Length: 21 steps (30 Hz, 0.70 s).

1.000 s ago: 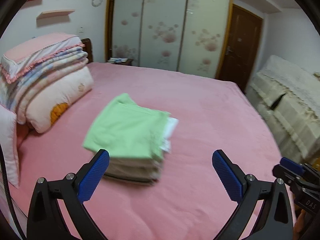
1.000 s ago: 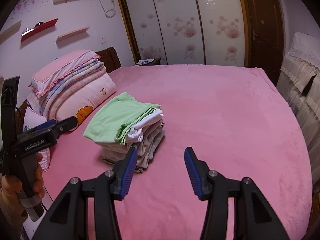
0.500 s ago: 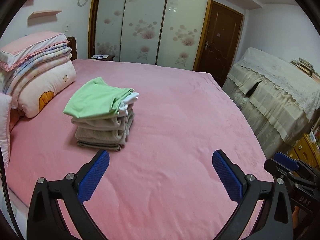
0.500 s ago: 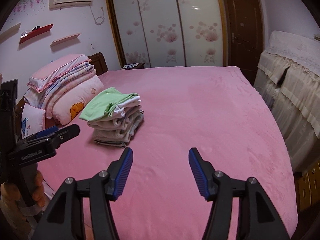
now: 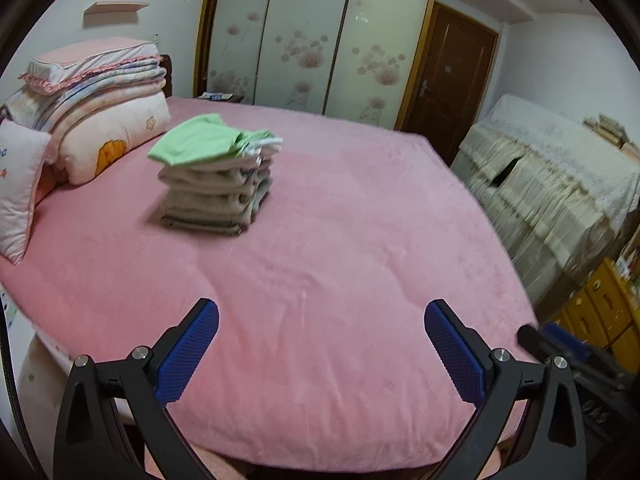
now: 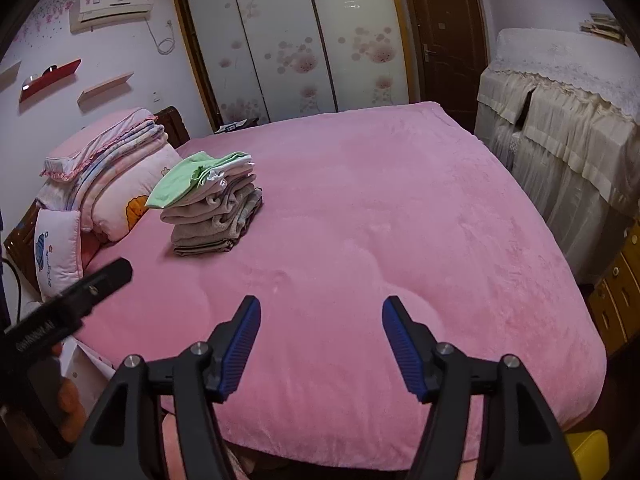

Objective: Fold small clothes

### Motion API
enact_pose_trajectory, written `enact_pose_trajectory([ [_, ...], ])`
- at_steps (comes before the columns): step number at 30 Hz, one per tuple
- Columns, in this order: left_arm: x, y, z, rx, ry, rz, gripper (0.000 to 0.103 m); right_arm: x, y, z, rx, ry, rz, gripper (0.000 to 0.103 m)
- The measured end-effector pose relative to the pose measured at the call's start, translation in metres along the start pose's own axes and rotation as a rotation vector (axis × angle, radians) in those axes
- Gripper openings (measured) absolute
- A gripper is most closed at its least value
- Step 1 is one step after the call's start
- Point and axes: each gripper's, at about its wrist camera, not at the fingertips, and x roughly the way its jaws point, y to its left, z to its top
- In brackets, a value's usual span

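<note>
Left wrist view: a neat stack of folded clothes [image 5: 218, 182], beige and grey layers under a pale green top piece, sits on the pink bed [image 5: 340, 264] beside the pillows [image 5: 100, 136]. Left gripper [image 5: 320, 344] hangs spread and empty. Right gripper [image 6: 320, 336], jaws just widening, holds nothing.

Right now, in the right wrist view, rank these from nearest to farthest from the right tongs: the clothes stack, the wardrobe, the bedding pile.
1. Clothes stack, on the bed, ahead to the left.
2. Bedding pile, left, at the headboard.
3. Wardrobe, against the far wall.
</note>
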Motion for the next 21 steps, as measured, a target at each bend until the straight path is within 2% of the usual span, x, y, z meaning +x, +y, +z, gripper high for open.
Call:
enact_pose_trajectory([
  [3, 0.004, -0.003, -0.009, 0.019, 0.025, 0.005, 0.102, -0.007, 0.001, -0.006, -0.001, -0.018, -0.015, 0.065],
  [9, 0.0, -0.012, -0.017, 0.057, 0.014, 0.037, 0.102, -0.011, 0.011, -0.009, -0.047, -0.057, -0.058, 0.066],
  [21, 0.004, -0.014, -0.012, 0.074, 0.015, 0.039, 0.102, -0.001, 0.02, -0.016, -0.09, -0.034, -0.073, 0.066],
])
